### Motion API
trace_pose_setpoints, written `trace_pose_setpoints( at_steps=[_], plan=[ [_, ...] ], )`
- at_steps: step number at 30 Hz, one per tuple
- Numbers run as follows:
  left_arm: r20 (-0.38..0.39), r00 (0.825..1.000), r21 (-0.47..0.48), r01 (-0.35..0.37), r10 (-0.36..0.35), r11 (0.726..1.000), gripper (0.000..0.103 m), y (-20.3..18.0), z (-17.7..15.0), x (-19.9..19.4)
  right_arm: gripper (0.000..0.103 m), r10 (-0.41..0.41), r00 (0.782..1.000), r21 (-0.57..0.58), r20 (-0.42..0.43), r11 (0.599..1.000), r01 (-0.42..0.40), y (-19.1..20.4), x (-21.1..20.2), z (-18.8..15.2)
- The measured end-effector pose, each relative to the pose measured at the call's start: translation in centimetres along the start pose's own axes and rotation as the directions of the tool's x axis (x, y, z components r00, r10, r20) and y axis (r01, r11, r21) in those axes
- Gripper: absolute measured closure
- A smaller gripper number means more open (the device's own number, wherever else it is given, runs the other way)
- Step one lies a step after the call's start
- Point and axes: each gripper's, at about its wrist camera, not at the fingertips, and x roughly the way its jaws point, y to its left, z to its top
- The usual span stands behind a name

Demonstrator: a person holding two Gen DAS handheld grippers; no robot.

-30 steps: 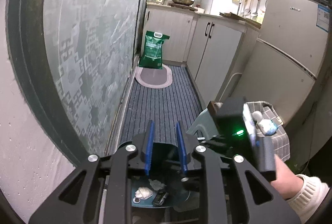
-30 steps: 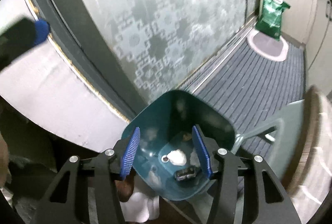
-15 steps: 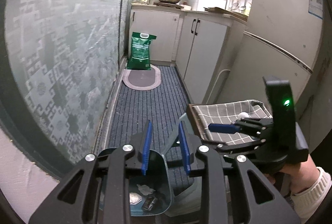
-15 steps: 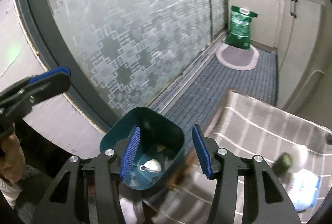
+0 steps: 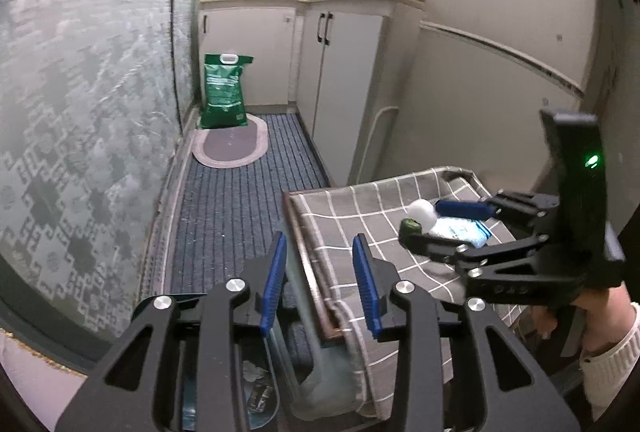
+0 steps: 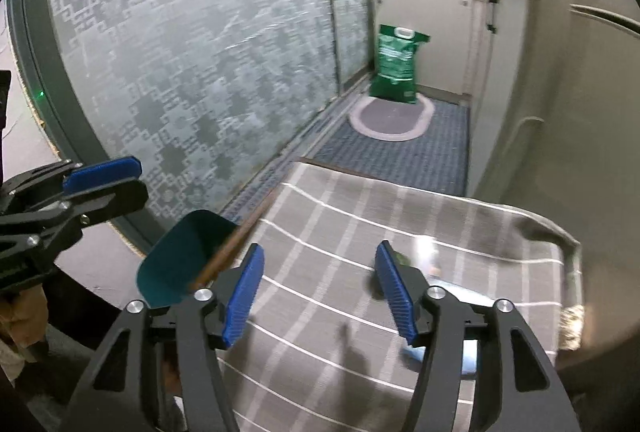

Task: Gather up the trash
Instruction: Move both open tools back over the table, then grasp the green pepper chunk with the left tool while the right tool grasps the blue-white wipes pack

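Kitchen floor, bin (image 5: 256, 388) trash left-view only

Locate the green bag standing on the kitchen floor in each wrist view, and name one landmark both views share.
Left wrist view: green bag stands left of centre, behind the oval mat.
Right wrist view: green bag stands right of centre, upper half.
Shared landmark: the oval mat in front of it.

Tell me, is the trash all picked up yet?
Not yet. Some scraps already lie in the teal bin. Neither the left gripper nor the right gripper holds anything; both have open jaws. A white ball, a green bit and a blue packet remain on the checked cloth.
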Motion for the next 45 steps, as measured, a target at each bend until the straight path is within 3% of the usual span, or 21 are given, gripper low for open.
trace_pose_setpoints(
  at_steps=[5, 14, 37, 45],
  plan=[
    [-0.036, 0.999, 0.025, 0.026, -0.025, 0.999, 0.065, -1.9, -0.2, 2.5, 0.024, -0.054, 0.999, 0.012, 0.007, 0.998, 0.054, -2.1, -1.0, -1.4],
    [-0.079, 0.993, 0.102, 0.094, -0.086, 0.99, 0.058, -5.8, -0.9, 5.8, 0.011, -0.135, 0.991, 0.036, -0.01, 0.99, 0.135, -5.2, -1.9, -3.7],
    [-0.146, 0.987, 0.128, 0.083, -0.064, 0.988, 0.058, -9.0, -0.8, 12.7, 0.006, -0.106, 0.993, 0.057, -0.056, 0.992, 0.11, -7.6, -1.8, -6.5],
    [-0.16, 0.985, 0.124, 0.079, -0.058, 0.989, 0.066, -8.6, -0.8, 13.8, 0.005, -0.112, 0.992, 0.062, -0.054, 0.991, 0.115, -7.5, -1.8, -6.5]
  ],
)
